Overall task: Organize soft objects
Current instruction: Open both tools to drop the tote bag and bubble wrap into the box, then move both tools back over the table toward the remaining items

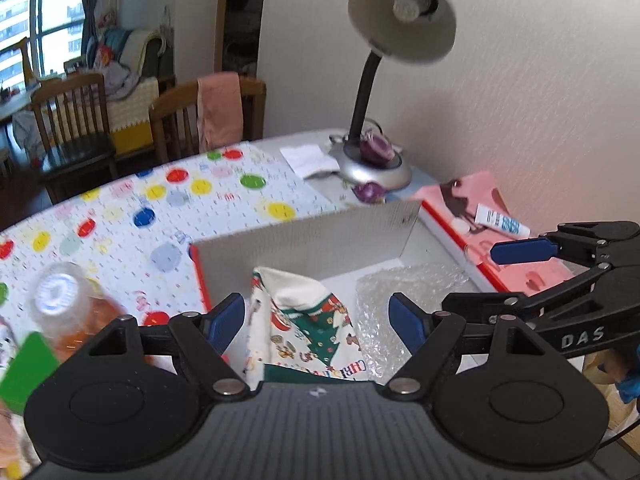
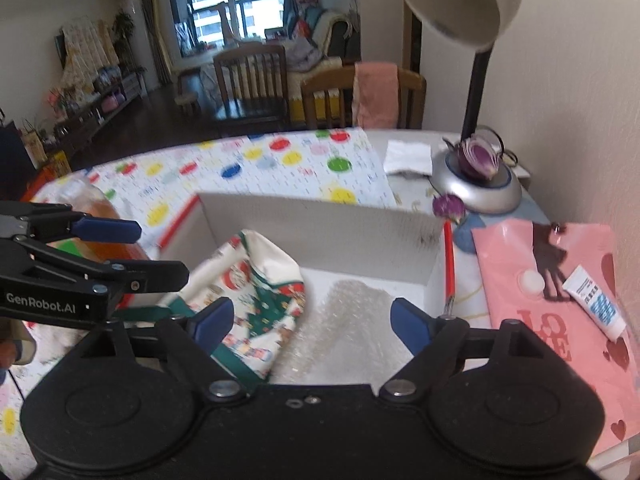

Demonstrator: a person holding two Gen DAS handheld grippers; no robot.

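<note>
A Christmas-print cloth (image 1: 308, 320) lies crumpled in a white open box (image 1: 312, 236), beside a sheet of bubble wrap (image 1: 400, 292). My left gripper (image 1: 318, 320) is open and empty, hovering just above the cloth. My right gripper (image 2: 310, 322) is open and empty above the box, between the cloth (image 2: 256, 292) and the bubble wrap (image 2: 352, 320). The right gripper also shows at the right edge of the left wrist view (image 1: 568, 264), and the left gripper at the left edge of the right wrist view (image 2: 96, 256).
A desk lamp (image 1: 372, 160) with half a purple onion (image 2: 480, 156) on its base stands behind the box (image 2: 320, 216). A pink bag (image 2: 560, 312) with a small tube (image 2: 596, 304) lies right. A bottle of orange drink (image 1: 72, 312) stands left on the dotted tablecloth (image 1: 140, 220).
</note>
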